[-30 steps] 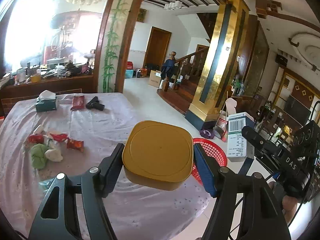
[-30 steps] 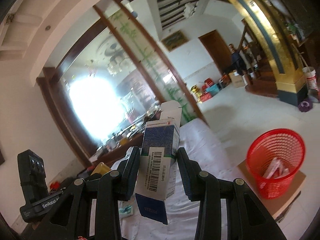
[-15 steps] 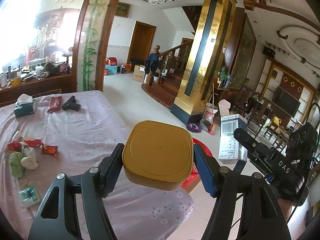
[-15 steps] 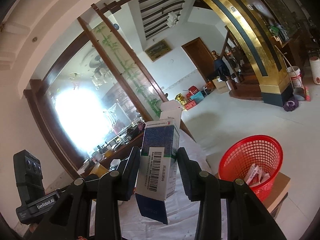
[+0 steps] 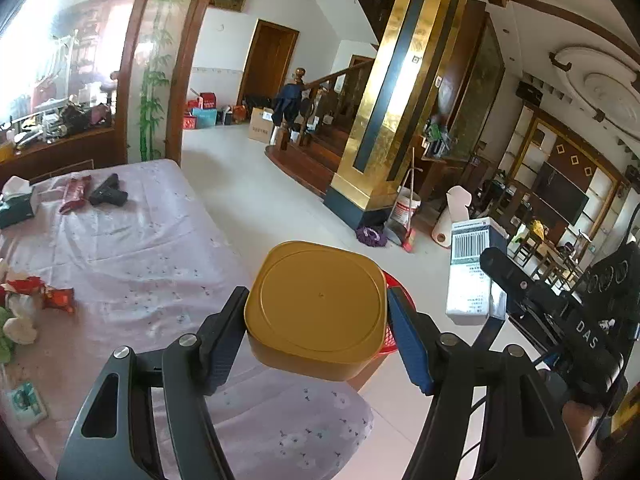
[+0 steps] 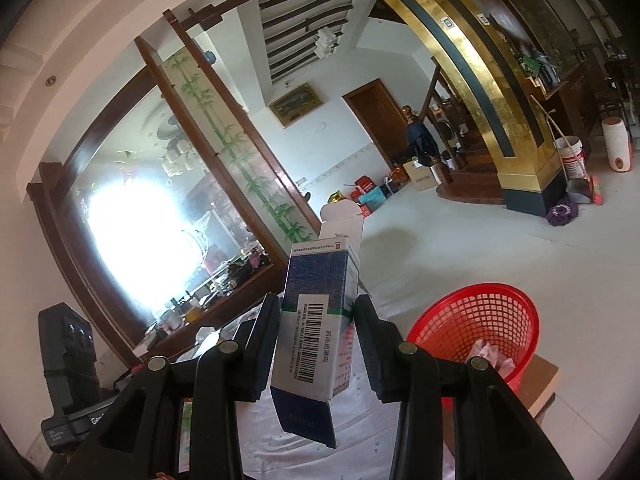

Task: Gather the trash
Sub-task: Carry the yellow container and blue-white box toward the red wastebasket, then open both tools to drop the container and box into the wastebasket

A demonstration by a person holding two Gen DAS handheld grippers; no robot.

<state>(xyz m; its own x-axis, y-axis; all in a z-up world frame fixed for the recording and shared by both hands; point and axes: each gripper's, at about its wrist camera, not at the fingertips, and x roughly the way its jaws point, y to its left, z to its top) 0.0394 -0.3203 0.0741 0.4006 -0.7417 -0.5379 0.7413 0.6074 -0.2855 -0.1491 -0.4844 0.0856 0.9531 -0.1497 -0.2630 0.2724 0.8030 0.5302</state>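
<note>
My left gripper (image 5: 316, 316) is shut on a yellow square plastic tub (image 5: 316, 308), held over the table's corner; the tub hides most of the red basket (image 5: 394, 280) behind it. My right gripper (image 6: 316, 334) is shut on a blue and white carton (image 6: 316, 320) with a barcode and an open top flap; the carton also shows in the left wrist view (image 5: 472, 272). The red mesh basket (image 6: 476, 320) stands to the right of the carton on a cardboard box (image 6: 540, 384) on the floor and holds some crumpled paper.
The table has a pale floral cloth (image 5: 140, 248). On it lie red wrappers (image 5: 56, 298), a green and white lump (image 5: 12, 328), a tissue box (image 5: 16, 204), a red packet (image 5: 74, 192), a black toy gun (image 5: 108, 192) and a small green packet (image 5: 26, 398). A gold pillar (image 5: 384, 120) stands beyond the tiled floor.
Both views have swung right, away from the table; the basket now sits closer beside the carton. Both grippers still hold the same things.
</note>
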